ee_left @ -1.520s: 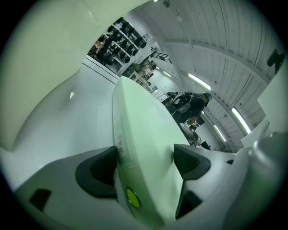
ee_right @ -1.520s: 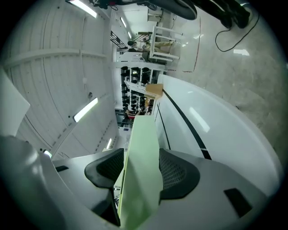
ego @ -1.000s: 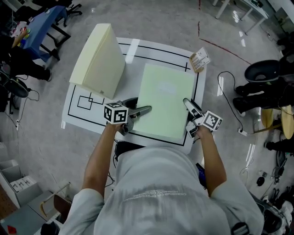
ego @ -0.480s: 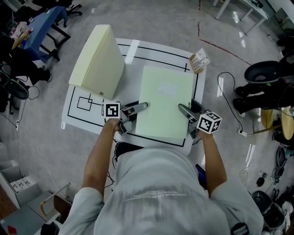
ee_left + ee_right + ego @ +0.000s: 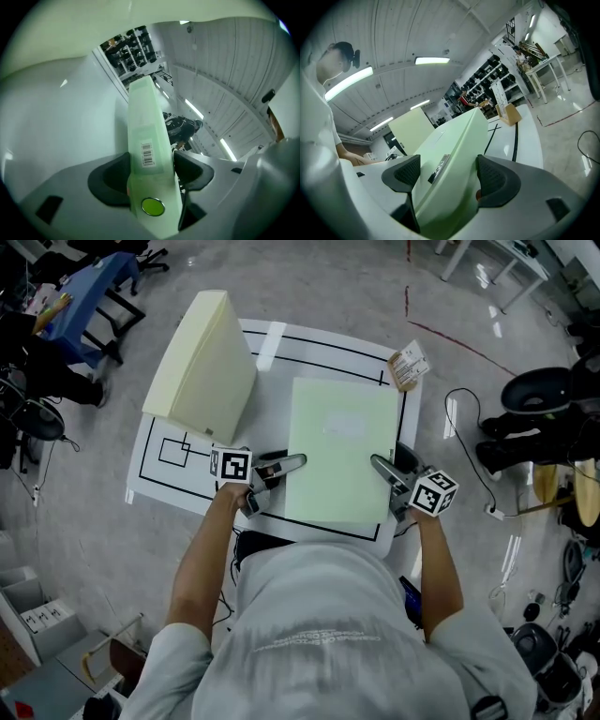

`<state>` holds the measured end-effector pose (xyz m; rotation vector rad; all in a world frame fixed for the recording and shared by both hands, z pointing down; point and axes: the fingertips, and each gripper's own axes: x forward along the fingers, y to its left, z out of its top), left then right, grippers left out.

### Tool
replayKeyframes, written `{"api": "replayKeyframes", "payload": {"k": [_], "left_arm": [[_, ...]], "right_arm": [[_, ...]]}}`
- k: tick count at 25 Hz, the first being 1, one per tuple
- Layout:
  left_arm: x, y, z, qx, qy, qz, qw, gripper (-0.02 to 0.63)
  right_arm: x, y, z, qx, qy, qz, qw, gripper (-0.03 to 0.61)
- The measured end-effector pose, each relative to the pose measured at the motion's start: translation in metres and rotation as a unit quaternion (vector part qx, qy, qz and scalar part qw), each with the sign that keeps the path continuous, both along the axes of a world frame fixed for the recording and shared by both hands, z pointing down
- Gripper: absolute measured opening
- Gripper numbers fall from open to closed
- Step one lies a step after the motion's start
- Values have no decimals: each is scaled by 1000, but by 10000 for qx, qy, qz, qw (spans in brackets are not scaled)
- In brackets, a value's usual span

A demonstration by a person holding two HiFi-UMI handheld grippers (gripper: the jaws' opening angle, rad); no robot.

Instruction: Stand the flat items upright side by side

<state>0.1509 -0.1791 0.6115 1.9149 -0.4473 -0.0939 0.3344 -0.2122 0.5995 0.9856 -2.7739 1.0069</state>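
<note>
A pale green flat file box (image 5: 339, 451) is held over the white mat (image 5: 272, 343), one gripper at each side edge near its front. My left gripper (image 5: 286, 467) has just been closing its jaws, and the box's spine (image 5: 147, 140) with its barcode label fills the gap between the pads. My right gripper (image 5: 384, 470) is shut on the opposite edge, and the box (image 5: 450, 150) runs away between its pads (image 5: 497, 176). A cream file box (image 5: 200, 367) stands upright at the mat's back left.
A small tan card box (image 5: 408, 363) stands at the mat's back right corner. Black cable (image 5: 459, 427) and a dark chair base (image 5: 534, 390) lie on the floor to the right. A blue table (image 5: 89, 287) is at the far left.
Both grippers have rolled about their own lines while staying at the green box's side edges. The left jaws have closed in on the spine. The box has shifted slightly.
</note>
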Motion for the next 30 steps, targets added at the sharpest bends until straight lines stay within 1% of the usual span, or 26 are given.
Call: {"api": "replayKeyframes", "payload": {"k": [4, 6, 9, 13, 15, 18, 21, 23, 24, 27, 28, 30], "left_arm": [[-3, -2, -4, 527, -228, -145, 9982, 299], [-2, 0, -6, 815, -317, -111, 9961, 296], [1, 3, -14, 1145, -331, -61, 9928, 296], [0, 3, -19, 1399, -270, -160, 9897, 296], [0, 3, -21, 1501, -218, -174, 9883, 296], [2, 3, -25, 1641, -168, -117, 9862, 298], [4, 3, -27, 1657, -146, -74, 9860, 298], [4, 4, -27, 1627, -137, -28, 9866, 299], [4, 5, -27, 1628, -141, 19, 9866, 299], [3, 10, -26, 1678, -184, 194, 9855, 299], [3, 10, -26, 1681, -226, 229, 9853, 299], [4, 7, -26, 1639, -359, 265, 9855, 304]], "right_arm": [[5, -6, -8, -205, -529, 155, 9983, 377], [8, -9, -11, -322, -784, 187, 9962, 379], [9, -11, -13, -484, -988, 136, 9938, 397], [5, -10, -9, -829, -1236, -27, 9889, 415], [-1, -7, -8, -1033, -1387, -262, 9846, 420], [-18, 4, -12, -1256, -1614, -843, 9752, 420], [-34, 18, -13, -1296, -1446, -1515, 9692, 418], [-39, 25, -13, -1352, -1415, -1818, 9637, 417], [-41, 29, -15, -1411, -1490, -1970, 9587, 413], [-45, 37, -24, -1749, -1917, -2375, 9361, 377], [-46, 37, -25, -1835, -1971, -2446, 9315, 350], [-48, 33, -25, -1926, -1940, -2458, 9300, 345]]}}
